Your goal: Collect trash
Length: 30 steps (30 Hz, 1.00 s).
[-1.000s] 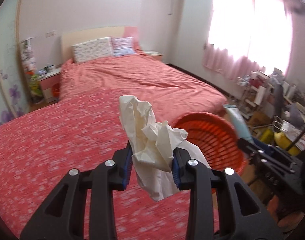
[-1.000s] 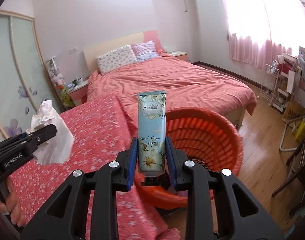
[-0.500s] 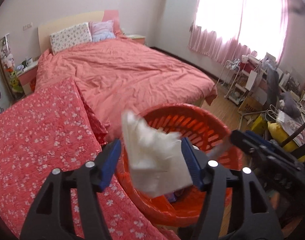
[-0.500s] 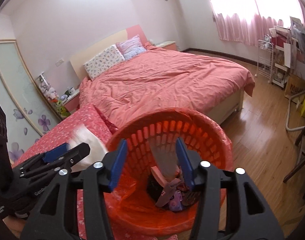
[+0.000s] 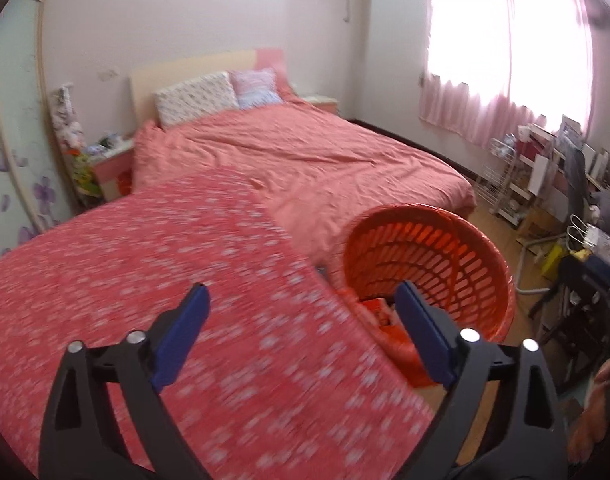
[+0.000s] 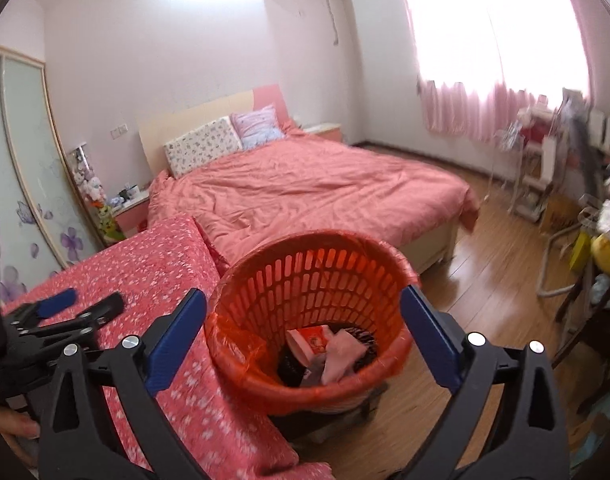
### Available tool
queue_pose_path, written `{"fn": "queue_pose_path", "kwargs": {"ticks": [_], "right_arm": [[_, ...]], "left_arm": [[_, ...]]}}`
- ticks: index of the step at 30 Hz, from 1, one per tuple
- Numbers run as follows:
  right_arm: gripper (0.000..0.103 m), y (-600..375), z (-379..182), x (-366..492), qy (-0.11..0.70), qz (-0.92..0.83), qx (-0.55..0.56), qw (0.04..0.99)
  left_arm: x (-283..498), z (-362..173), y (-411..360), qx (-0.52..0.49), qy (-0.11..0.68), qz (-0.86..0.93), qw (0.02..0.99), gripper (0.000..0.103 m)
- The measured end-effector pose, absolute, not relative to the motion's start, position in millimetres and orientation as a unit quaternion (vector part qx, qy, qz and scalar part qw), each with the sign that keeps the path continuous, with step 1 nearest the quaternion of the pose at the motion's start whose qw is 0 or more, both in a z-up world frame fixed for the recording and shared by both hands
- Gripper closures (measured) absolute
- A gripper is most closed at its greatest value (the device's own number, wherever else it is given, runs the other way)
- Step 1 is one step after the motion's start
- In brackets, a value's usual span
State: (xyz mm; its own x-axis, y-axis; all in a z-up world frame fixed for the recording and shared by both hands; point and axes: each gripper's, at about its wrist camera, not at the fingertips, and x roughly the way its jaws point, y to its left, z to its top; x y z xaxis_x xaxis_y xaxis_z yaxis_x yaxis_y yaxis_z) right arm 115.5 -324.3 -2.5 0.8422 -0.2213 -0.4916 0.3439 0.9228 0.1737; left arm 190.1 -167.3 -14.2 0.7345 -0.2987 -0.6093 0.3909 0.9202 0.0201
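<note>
both tools empty: left tool (image 5: 301,312) and right tool (image 6: 303,316) have just been opening, jaws now spread wide with nothing between them. drop step looks done. trash (image 6: 325,348) sits in the orange basket (image 6: 305,240) beside the floral bench (image 5: 145,264). next: scan the bench and bed (image 6: 305,188) for leftovers.

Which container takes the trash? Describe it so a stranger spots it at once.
Find the big bed with the plain pink cover, then the flowered red cloth at its foot. At that cloth's corner, on the wooden floor, stands the orange basket: round, slotted walls, an orange bag lining it, scraps already inside.
</note>
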Motion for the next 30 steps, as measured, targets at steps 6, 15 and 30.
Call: {"fn": "queue_pose_path", "kwargs": {"ticks": [6,15,30], "right_arm": [[0.002,-277.7,13.8,61.7,0.176,-0.163,0.1,0.966],[0.002,-238.7,-1.2,38.0,0.198,-0.179,0.101,0.958],[0.002,-194.3,0.3,26.6,0.206,-0.241,0.04,0.947]], "left_arm": [[131.0,-5.8,-100.0,0.059,0.279,-0.129,0.95,0.004],[59.1,-19.8,-31.6,0.044,0.25,-0.023,0.967,0.004],[22.3,-11.6,-2.5,0.014,0.252,-0.016,0.967,0.004]]}}
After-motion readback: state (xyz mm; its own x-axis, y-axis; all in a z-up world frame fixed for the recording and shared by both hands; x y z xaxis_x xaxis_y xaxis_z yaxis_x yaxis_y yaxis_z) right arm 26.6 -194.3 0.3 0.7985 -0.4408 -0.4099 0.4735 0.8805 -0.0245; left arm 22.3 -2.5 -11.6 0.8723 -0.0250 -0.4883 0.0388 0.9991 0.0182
